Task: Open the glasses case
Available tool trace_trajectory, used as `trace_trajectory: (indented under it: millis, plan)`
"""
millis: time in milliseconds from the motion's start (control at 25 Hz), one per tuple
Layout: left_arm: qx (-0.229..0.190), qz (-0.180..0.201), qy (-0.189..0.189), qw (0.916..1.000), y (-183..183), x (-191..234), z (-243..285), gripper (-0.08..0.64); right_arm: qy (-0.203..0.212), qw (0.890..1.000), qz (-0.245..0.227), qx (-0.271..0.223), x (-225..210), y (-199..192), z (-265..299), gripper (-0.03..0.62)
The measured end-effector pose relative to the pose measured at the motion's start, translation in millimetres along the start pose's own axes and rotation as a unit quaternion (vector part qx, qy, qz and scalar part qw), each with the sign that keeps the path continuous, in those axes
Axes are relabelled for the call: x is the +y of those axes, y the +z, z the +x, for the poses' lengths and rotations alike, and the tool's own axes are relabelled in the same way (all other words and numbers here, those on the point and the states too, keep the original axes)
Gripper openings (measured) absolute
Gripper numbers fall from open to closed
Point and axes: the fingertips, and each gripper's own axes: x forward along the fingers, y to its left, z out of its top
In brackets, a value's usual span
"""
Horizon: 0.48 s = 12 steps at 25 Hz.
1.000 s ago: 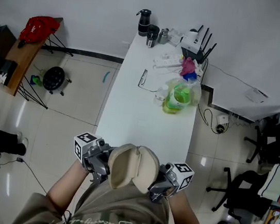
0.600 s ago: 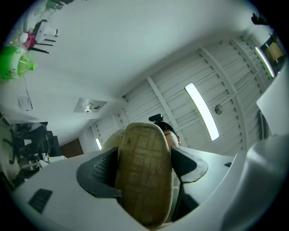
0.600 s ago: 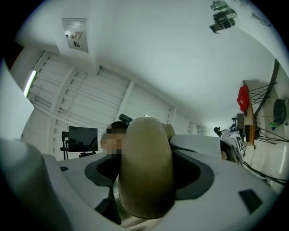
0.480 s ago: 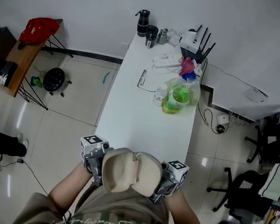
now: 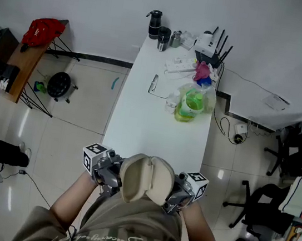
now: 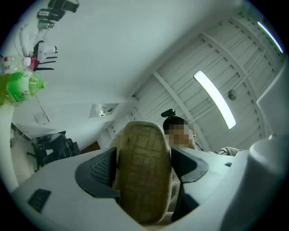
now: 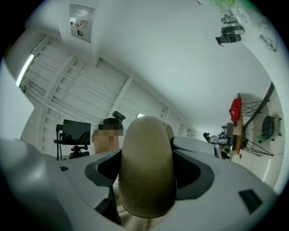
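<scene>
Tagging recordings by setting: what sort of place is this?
Likely an office: a long white table carries a white router with black antennas, and black swivel chairs stand at its right.

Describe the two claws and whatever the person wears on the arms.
The left claw and right claw match: pale grey moulded bodies with black pads, finely ribbed on the left one. Each carries a white cube printed with black square markers. No cables show. The person wears an olive-brown top with pale lettering; its sleeves leave the forearms bare.
</scene>
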Motion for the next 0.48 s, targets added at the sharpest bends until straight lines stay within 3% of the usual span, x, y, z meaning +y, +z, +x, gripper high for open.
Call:
trace_trajectory:
  millis: [160,280,480]
  plan:
    - [0.018,0.061,0.089,0.994,1,19,-9,0.387,-0.047,0.998,-0.028,-0.007,-6,6,-15,0.351]
    - [0.037,0.114,0.176,0.977,6,36,-17,0.387,-0.104,0.993,-0.048,-0.012,-11,13,-27,0.351]
    - [0.089,0.173,0.268,0.9437,-4,52,-18,0.387,-0.184,0.979,-0.089,0.003,-21,18,-37,0.351]
